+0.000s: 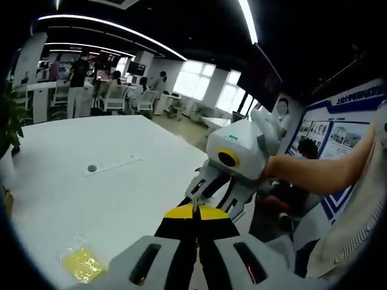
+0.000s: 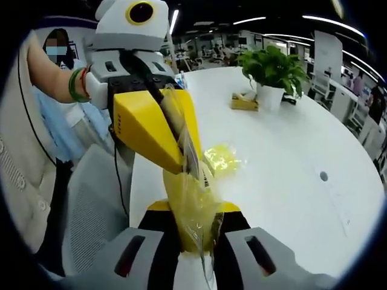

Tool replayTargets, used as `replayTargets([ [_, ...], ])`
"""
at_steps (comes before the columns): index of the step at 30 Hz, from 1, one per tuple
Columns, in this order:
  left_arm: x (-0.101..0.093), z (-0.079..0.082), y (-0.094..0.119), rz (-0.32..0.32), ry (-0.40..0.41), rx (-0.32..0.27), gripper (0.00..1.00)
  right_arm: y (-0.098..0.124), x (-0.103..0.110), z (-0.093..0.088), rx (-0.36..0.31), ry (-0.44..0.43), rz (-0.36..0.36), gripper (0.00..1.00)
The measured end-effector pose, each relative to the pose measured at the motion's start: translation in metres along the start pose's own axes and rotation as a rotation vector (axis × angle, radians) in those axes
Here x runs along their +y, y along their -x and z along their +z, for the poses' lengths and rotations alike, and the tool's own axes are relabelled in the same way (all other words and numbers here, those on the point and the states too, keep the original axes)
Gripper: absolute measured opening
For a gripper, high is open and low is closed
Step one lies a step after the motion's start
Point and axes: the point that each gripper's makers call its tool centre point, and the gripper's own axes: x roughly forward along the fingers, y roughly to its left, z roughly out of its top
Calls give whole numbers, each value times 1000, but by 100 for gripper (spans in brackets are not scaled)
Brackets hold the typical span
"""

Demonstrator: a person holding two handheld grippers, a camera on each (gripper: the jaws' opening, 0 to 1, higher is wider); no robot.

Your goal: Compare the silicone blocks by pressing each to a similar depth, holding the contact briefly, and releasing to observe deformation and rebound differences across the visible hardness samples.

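Two grippers meet over the near edge of the white tabletop (image 2: pixel 284 151). In the right gripper view, the right gripper (image 2: pixel 192 226) has its jaws clamped together on a clear bag (image 2: pixel 193 208) holding a yellow block. Just beyond it, the left gripper (image 2: pixel 181 158) pinches the upper part of the same bag, its jaws closed on the film. A second bagged yellow block (image 2: pixel 222 161) lies on the tabletop just past the held bag. Farther along the tabletop stands a potted plant (image 2: pixel 273 72), with a small yellow box (image 2: pixel 244 101) beside it.

In the left gripper view, the left gripper (image 1: pixel 196 209) shows its yellow tips together, and the right gripper (image 1: pixel 214 193) faces it closely. A bagged yellow block (image 1: pixel 81 264) lies on the tabletop (image 1: pixel 91 193) to the left of the jaws. Far behind, people sit at desks.
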Motion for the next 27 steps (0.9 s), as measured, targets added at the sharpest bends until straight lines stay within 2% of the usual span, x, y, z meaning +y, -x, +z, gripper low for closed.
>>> replayTargets([
  [24, -3, 0, 0, 0, -11, 3, 0, 1, -1, 0, -10, -4, -9, 15],
  [25, -3, 0, 0, 0, -9, 4, 0, 1, 2, -1, -2, -28, 4, 16],
  [27, -3, 0, 0, 0, -10, 4, 0, 1, -1, 1, -11, -5, -9, 17],
])
